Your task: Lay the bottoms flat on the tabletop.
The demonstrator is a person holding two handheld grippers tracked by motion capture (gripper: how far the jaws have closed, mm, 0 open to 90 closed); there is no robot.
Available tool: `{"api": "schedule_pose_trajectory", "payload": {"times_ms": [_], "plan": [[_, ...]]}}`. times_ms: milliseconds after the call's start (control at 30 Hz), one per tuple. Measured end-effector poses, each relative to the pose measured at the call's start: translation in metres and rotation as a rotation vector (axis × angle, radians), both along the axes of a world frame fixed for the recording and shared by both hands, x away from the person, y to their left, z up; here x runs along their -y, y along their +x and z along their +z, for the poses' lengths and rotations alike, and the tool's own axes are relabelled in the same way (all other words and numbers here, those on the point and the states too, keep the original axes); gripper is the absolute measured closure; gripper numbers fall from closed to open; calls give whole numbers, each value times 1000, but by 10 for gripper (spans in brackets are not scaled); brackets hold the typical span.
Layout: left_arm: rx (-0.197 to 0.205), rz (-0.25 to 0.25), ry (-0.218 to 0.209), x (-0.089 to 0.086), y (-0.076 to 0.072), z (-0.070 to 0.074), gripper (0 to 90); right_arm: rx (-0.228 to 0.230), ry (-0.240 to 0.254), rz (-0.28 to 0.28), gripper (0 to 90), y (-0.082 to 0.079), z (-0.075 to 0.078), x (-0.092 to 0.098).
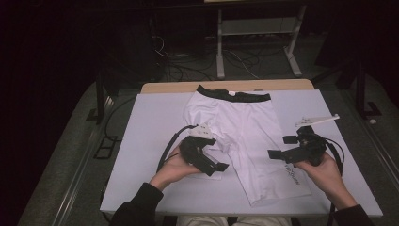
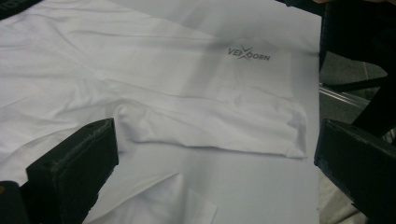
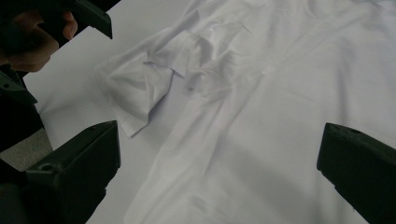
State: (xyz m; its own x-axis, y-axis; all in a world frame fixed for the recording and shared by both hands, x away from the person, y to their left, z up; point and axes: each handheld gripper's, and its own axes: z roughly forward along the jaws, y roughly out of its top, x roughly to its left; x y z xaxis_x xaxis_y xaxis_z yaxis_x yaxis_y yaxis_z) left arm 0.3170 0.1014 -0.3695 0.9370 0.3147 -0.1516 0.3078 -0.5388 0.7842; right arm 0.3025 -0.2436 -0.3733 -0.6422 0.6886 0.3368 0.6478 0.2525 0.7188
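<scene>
A: High view first. My left gripper [image 1: 217,165] hangs over the bunched left leg [image 1: 211,162] of the white shorts [image 1: 237,127], jaws spread, nothing in them. My right gripper [image 1: 278,147] is over the long right leg [image 1: 273,176], jaws also wide apart, empty.

B: Where do the shorts sit?

A: Middle of the white tabletop [image 1: 146,141], black waistband [image 1: 234,95] at the far edge, legs running toward the near edge. Right leg lies flat, nearly reaching the near edge, grey logo [image 2: 249,53] on it close to the hem.

B: And the left one?

A: Crumpled. In the right gripper view it's a folded-up wad [image 3: 140,88] with its hem turned over, lying beside the crotch.

B: So progress?

A: Early, I'd say. Garment is laid out, mostly smoothed, but no fold is made. Left leg needs pulling straight first, then folding. Neither gripper has cloth yet.

B: Anything in the way?

A: Tabletop around the shorts is bare. Cables trail from both grippers; the left one's cable [image 1: 170,141] loops on the tabletop near the left leg, might snag. Beyond the far edge: table frame [image 1: 256,40], floor wires [image 1: 188,70], well apart, no bother.
</scene>
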Motion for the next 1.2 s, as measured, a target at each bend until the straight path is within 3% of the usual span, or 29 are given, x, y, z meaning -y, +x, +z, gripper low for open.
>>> {"api": "schedule_pose_trajectory", "payload": {"times_ms": [300, 533, 1200], "plan": [[12, 99, -4, -40, 3, 2, 0, -5, -5, 59, 0, 8, -3, -32], [5, 139, -8, -60, 2, -2, 0, -20, -16, 97, 0, 9, -11, -50], [-25, 217, 8, -93, -1, -19, 0, -59, -55, 217, 1, 6, -33, -98]]}}
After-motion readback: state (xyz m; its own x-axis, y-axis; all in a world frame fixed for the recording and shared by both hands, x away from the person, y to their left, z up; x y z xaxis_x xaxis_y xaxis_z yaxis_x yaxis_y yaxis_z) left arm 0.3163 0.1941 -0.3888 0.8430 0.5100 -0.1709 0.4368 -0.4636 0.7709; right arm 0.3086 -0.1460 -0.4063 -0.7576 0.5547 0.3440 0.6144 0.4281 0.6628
